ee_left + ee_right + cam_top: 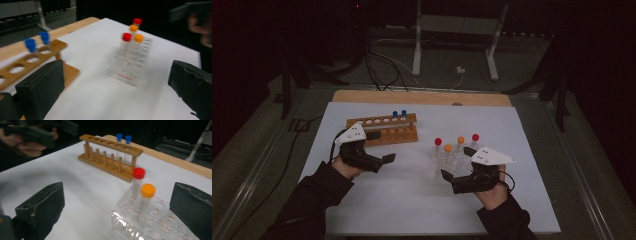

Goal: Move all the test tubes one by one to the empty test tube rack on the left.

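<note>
Now both grippers gape wide, empty: left gripper (382,146) at 9 o'clock beside wooden rack (382,128), right gripper (458,162) at 5 o'clock, just beside clear tube rack (452,162) w/ capped tubes.

From my high view the room is dim, its upper corners nearly black; light falls mostly on the white table sheet (412,185), which reads as flat pale grey with only faint shadows. My left gripper view is smeared by motion: the clear rack (131,62) at centre and its coloured caps are streaked, and the upper right is dark and soft. My right gripper view is sharper mid-frame, though its upper left blurs, with small glints at the bottom on the clear rack.
</note>
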Tool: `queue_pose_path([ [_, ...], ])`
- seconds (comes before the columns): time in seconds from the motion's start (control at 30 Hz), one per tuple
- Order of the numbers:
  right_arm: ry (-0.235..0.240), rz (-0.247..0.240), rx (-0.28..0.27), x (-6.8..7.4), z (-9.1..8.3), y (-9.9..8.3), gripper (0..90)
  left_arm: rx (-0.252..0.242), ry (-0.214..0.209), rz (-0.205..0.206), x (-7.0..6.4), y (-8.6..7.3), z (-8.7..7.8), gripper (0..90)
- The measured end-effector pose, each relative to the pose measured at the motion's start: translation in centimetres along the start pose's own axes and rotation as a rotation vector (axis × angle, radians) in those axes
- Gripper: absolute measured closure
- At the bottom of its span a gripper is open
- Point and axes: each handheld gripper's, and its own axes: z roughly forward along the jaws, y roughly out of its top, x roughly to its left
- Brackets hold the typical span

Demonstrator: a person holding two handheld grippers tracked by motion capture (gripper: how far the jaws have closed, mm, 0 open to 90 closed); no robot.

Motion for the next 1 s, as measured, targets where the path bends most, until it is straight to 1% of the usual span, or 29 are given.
queue_pose_path([
  [0.03,-0.007,0.001,0.002,-0.2,0.1,0.0,0.0,0.001,0.005,0.007,-0.3,-0.3,-0.1,1.6],
  [0.1,-0.022,0.011,0.001,-0.7,0.3,-0.2,0.0,-0.003,-0.015,0.010,-1.0,-0.8,-0.2,1.6],
  [0.13,-0.029,0.017,-0.001,-0.9,0.4,-0.2,0.0,-0.006,-0.006,0.018,-1.3,-1.0,-0.3,1.6],
  [0.2,-0.054,0.020,0.007,-1.2,0.7,-0.4,0.0,-0.011,-0.015,0.029,-1.9,-1.4,-0.4,1.6],
  [0.23,-0.059,0.025,0.010,-1.4,0.9,-0.5,0.0,-0.007,-0.008,0.038,-2.2,-1.6,-0.4,1.6],
  [0.27,-0.065,0.032,0.012,-1.6,1.1,-0.6,0.0,-0.005,-0.014,0.037,-2.4,-1.7,-0.4,1.6],
  [0.3,-0.061,0.043,0.020,-1.8,1.3,-0.8,0.1,0.001,-0.024,0.034,-2.5,-1.9,-0.4,1.6],
  [0.33,-0.067,0.048,0.032,-2.0,1.6,-0.9,0.2,0.007,-0.018,0.039,-2.7,-2.0,-0.4,1.6],
  [0.37,-0.076,0.049,0.040,-2.1,1.8,-1.1,3.1,0.009,-0.020,0.046,-2.8,-2.1,-0.4,1.6],
  [0.4,-0.079,0.052,0.043,-2.3,2.1,-1.3,5.5,0.010,-0.026,0.041,-2.8,-2.3,-0.4,1.6],
  [0.43,-0.089,0.056,0.051,-2.4,2.4,-1.5,5.6,0.010,-0.019,0.045,-2.9,-2.4,-0.5,1.6],
  [0.47,-0.092,0.054,0.062,-2.5,2.6,-1.6,6.7,0.007,-0.023,0.041,-2.8,-2.5,-0.5,1.6],
  [0.5,-0.092,0.053,0.072,-2.6,2.8,-1.8,11.0,0.009,-0.026,0.035,-2.8,-2.6,-0.5,1.6],
  [0.53,-0.090,0.053,0.077,-2.7,3.0,-1.9,18.2,0.012,-0.022,0.035,-2.8,-2.7,-0.5,1.6],
  [0.6,-0.090,0.059,0.088,-3.0,3.4,-2.1,22.1,0.014,-0.026,0.029,-2.7,-2.8,-0.5,1.6],
  [0.63,-0.094,0.059,0.102,-3.0,3.7,-2.2,26.0,0.018,-0.022,0.030,-2.7,-2.9,-0.5,1.6],
  [0.67,-0.094,0.058,0.113,-3.1,3.9,-2.3,32.7,0.019,-0.025,0.030,-2.8,-3.0,-0.4,1.6],
  [0.7,-0.087,0.060,0.121,-3.2,4.2,-2.4,34.9,0.023,-0.026,0.031,-2.8,-3.0,-0.4,1.6],
  [0.73,-0.096,0.055,0.135,-3.2,4.4,-2.5,37.0,0.027,-0.023,0.036,-2.8,-3.0,-0.4,1.6],
  [0.77,-0.096,0.051,0.151,-3.2,4.6,-2.6,43.3,0.027,-0.028,0.037,-2.8,-3.1,-0.3,1.6],
  [0.83,-0.101,0.048,0.170,-3.3,4.9,-2.6,48.9,0.034,-0.024,0.039,-2.9,-3.1,-0.2,1.6],
  [0.87,-0.097,0.048,0.177,-3.3,5.1,-2.6,51.0,0.032,-0.032,0.036,-2.9,-3.1,-0.2,1.6],
  [0.9,-0.099,0.050,0.185,-3.3,5.2,-2.6,53.3,0.033,-0.030,0.040,-3.0,-3.1,-0.2,1.6],
  [0.97,-0.102,0.054,0.195,-3.4,5.5,-2.6,55.3,0.034,-0.034,0.044,-3.0,-3.1,-0.2,1.6],
  [1.0,-0.101,0.049,0.200,-3.4,5.6,-2.5,56.6,0.037,-0.030,0.048,-3.0,-3.1,-0.2,1.6],
])
